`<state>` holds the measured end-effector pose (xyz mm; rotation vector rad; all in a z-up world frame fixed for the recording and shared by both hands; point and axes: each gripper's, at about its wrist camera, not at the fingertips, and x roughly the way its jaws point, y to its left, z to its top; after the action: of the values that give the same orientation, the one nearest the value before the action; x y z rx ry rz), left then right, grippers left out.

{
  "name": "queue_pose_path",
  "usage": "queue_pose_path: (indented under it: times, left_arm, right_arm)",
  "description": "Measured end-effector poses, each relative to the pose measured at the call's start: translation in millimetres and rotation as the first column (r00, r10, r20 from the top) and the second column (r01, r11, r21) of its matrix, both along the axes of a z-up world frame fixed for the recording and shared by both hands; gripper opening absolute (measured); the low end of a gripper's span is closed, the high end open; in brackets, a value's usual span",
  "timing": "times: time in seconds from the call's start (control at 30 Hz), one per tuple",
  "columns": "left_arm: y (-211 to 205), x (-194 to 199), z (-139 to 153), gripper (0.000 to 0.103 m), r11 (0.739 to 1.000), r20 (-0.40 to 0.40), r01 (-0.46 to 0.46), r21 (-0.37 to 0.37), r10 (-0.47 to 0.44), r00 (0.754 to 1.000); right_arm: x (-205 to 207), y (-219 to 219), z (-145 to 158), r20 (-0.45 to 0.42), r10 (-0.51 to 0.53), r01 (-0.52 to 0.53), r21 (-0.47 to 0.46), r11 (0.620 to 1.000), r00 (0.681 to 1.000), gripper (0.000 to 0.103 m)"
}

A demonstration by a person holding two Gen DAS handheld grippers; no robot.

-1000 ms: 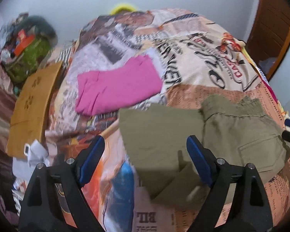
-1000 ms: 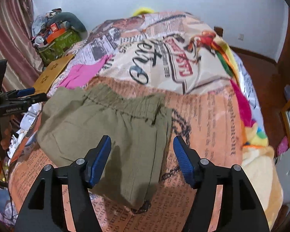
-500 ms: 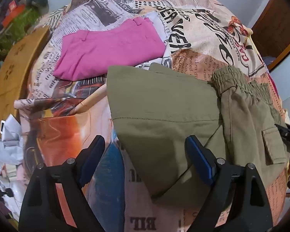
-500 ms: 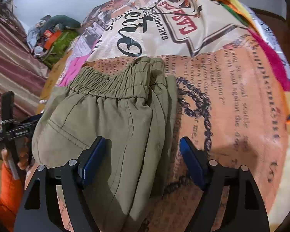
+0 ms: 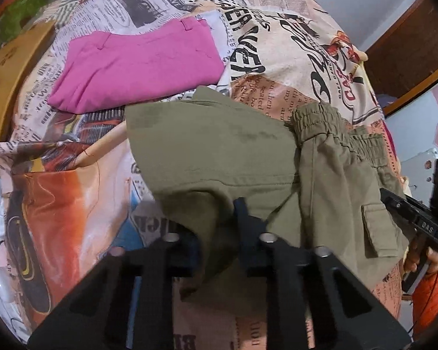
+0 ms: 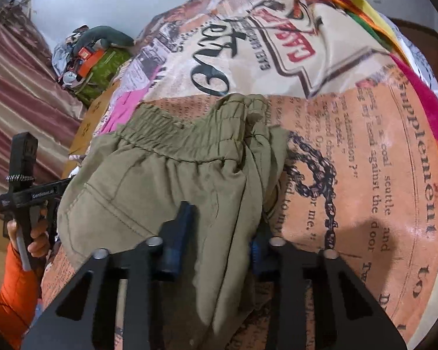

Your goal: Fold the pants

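On the bed [image 5: 292,67], spread with a newspaper-print cover in peach, cream and black, lie the olive-green cotton pants [image 5: 219,151] with an elastic waistband, partly folded, near the front edge. Going left to right in the left wrist view: a tan cardboard sheet [image 5: 3,81] lies at the bed's far left edge, then a folded magenta-pink garment [image 5: 137,64] rests flat on the cover just beyond the olive pants, touching or nearly touching their upper edge. Below it, the left hand-held gripper [image 5: 216,227] has its black jaws closing on a bunched fold at the leg end of the pants, the cloth pinched between them. Further right come the gathered waistband and a flap pocket, and at the far right edge the other tool, held by a hand in an orange sleeve [image 5: 429,291].

From the right wrist view, the left tool and its orange-sleeved hand stand at the far left, with striped curtains [image 6: 11,93] behind. Toward the middle, the right hand-held gripper [image 6: 219,233] is closing its blue-padded jaws on the waist end of the pants, a thick ridge of fabric squeezed between them.
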<state>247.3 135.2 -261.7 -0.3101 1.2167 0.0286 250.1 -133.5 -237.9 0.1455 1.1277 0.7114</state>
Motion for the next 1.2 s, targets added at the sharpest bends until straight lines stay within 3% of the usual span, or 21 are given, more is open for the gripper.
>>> queue_pose_path:
  times: [0.17,0.3,0.57,0.73,0.97,1.2]
  left_arm:
    - [-8,1,9,0.008,0.998,0.026,-0.006,0.069,0.004,1.0]
    - [-14,0,20,0.006,0.994,0.055,0.018,0.111,-0.024,0.998]
    - [-15,3,55,0.005,0.992,0.127,0.018,0.122,-0.034,0.991]
    - [-14,3,78,0.005,0.982,0.174,0.018,0.188,-0.051,0.983]
    - [15,3,116,0.005,0.975,0.256,-0.035,0.218,-0.022,0.966]
    - [52,12,134,0.005,0.965,0.296,-0.097,0.245,0.021,0.955]
  right_arm:
    - [-8,9,18,0.113,0.015,-0.009,-0.051,0.999,0.994,0.012]
    - [-11,8,34,0.164,0.009,-0.001,-0.049,0.999,0.986,0.011]
    - [-12,27,70,0.262,0.024,-0.014,-0.04,0.999,0.965,0.01]
    - [-8,41,92,0.313,0.027,-0.02,-0.023,1.0,0.949,0.009]
    - [5,68,122,0.381,0.05,-0.049,-0.013,0.999,0.923,0.009]
    - [26,110,130,0.399,0.094,-0.096,-0.016,0.995,0.912,0.009]
